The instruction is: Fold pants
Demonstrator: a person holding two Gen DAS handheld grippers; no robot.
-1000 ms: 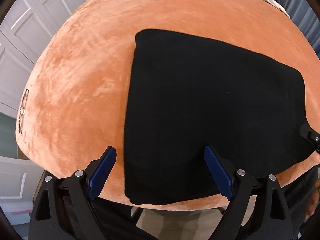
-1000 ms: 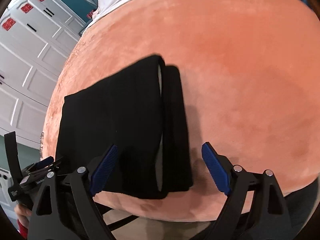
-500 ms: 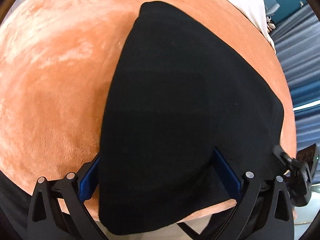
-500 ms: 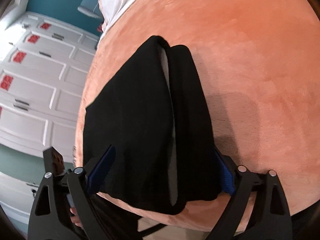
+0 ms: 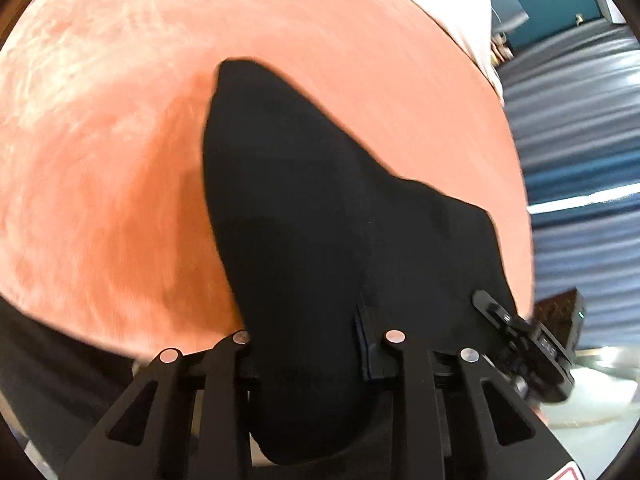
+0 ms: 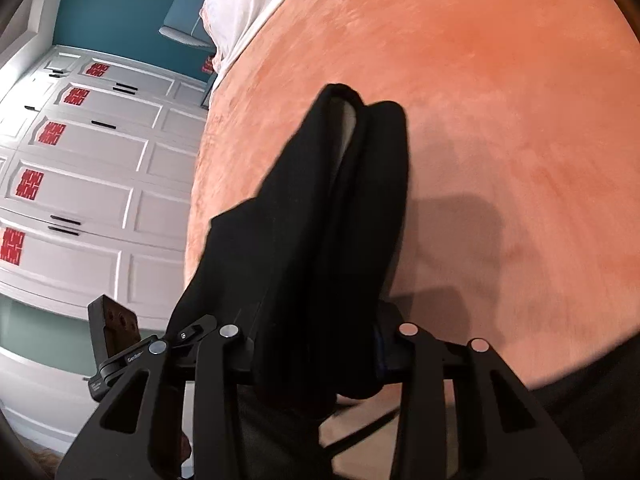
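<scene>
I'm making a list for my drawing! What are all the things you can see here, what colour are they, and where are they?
pants: one, black, folded, near end pinched by both grippers, far end on the blanket.
blanket: one, orange and fuzzy, spread over the bed under the pants.
bedding: one patch, white, at the far end of the bed.
cabinet doors: several, white with red stickers, left side in the right wrist view.
wall: teal, behind the cabinets.
curtain: blue-grey, right side in the left wrist view.
left gripper: one, black, shut on the pants.
right gripper: one, black, shut on the pants.
</scene>
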